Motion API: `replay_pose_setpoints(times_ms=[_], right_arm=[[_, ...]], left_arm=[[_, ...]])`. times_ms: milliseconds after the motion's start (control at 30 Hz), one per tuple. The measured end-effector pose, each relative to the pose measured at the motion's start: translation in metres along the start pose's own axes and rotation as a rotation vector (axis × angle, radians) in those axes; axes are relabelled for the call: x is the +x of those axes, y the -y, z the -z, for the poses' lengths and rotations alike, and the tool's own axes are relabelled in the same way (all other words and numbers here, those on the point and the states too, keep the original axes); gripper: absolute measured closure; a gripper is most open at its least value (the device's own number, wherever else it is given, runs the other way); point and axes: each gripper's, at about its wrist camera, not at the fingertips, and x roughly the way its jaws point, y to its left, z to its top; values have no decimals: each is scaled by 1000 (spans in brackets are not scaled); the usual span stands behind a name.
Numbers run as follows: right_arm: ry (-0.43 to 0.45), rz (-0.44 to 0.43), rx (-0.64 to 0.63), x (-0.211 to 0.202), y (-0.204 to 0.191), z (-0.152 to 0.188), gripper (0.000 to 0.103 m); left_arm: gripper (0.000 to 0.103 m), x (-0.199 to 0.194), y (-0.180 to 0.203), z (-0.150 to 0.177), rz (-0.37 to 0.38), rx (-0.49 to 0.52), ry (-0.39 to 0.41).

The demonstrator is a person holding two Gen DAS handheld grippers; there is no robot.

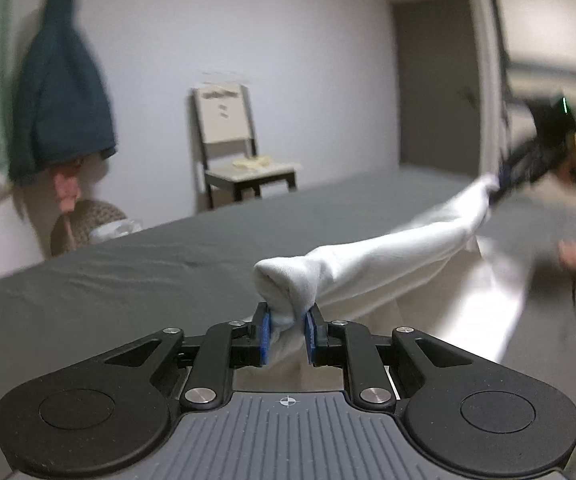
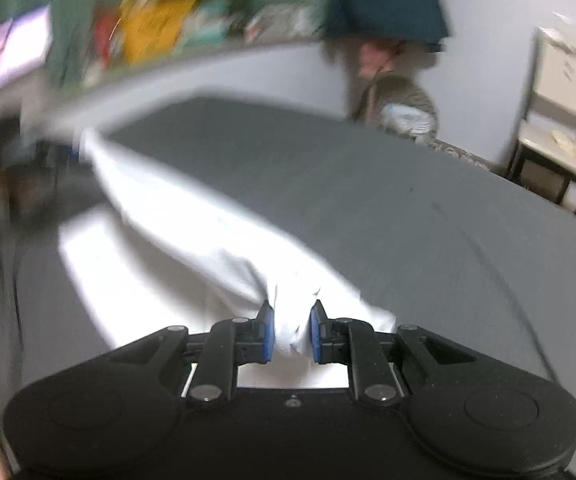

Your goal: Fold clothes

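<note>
A white garment (image 1: 388,256) is stretched in the air above a grey bed (image 1: 148,272). My left gripper (image 1: 287,326) is shut on one bunched end of it, cloth pinched between the blue pads. The other end runs right to my right gripper (image 1: 504,188), blurred and held by a hand. In the right wrist view my right gripper (image 2: 291,330) is shut on the white garment (image 2: 192,216), which stretches away to the left gripper (image 2: 48,152), blurred at the far left. The garment's lower part hangs toward the bed (image 2: 368,184).
A chair (image 1: 236,144) stands against the far wall beyond the bed. A dark blue jacket (image 1: 62,92) hangs on the wall at left, with a woven basket (image 1: 88,224) below it. A grey door (image 1: 436,84) is at back right. A cluttered shelf (image 2: 160,28) runs along the wall.
</note>
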Motion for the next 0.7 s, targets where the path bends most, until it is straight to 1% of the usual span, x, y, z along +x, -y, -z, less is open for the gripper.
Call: replay_pose_setpoints(times_ms=[33, 67, 100, 167, 200, 233, 267, 333, 367, 400, 433, 467, 500, 567, 600, 667, 700], right_arm=[[-31, 28, -57, 5, -14, 7, 84], [-61, 56, -115, 11, -28, 13, 84], [-94, 92, -162, 18, -41, 19, 82], [-159, 183, -226, 36, -62, 27, 68], [-172, 226, -270, 42, -71, 30, 62], [-170, 270, -331, 47, -81, 32, 51], [-161, 306, -399, 50, -91, 34, 42], [-124, 361, -576, 52, -112, 41, 35], [-111, 381, -663, 53, -121, 46, 35], [-105, 391, -745, 55, -128, 50, 35], [-103, 401, -819, 58, -134, 55, 36], [-105, 413, -878, 61, -138, 60, 36], [-106, 427, -924, 64, -141, 62, 37], [-113, 449, -980, 70, -146, 66, 42], [-124, 453, -982, 73, -145, 65, 45], [-147, 460, -976, 80, -143, 63, 59], [-157, 458, -972, 83, -143, 62, 63]], left_arm=[[86, -9, 8, 4, 9, 39, -12], [84, -18, 15, 8, 18, 78, -24], [80, -15, 23, 12, 10, 115, -68], [78, -7, 40, 17, -31, 226, -162], [78, -4, 50, 19, -59, 291, -209], [78, -3, 60, 21, -92, 375, -232], [78, -1, 71, 23, -125, 460, -254], [77, -1, 87, 25, -180, 606, -262], [72, -2, 95, 26, -207, 679, -266], [64, 0, 101, 28, -253, 746, -261], [37, 2, 107, 29, -298, 813, -256], [10, 3, 111, 31, -326, 871, -239], [3, 4, 116, 34, -353, 929, -221], [1, 6, 125, 38, -408, 1045, -184], [2, 9, 126, 39, -400, 1069, -196], [2, 15, 129, 41, -384, 1116, -220], [2, 16, 129, 40, -377, 1132, -215]])
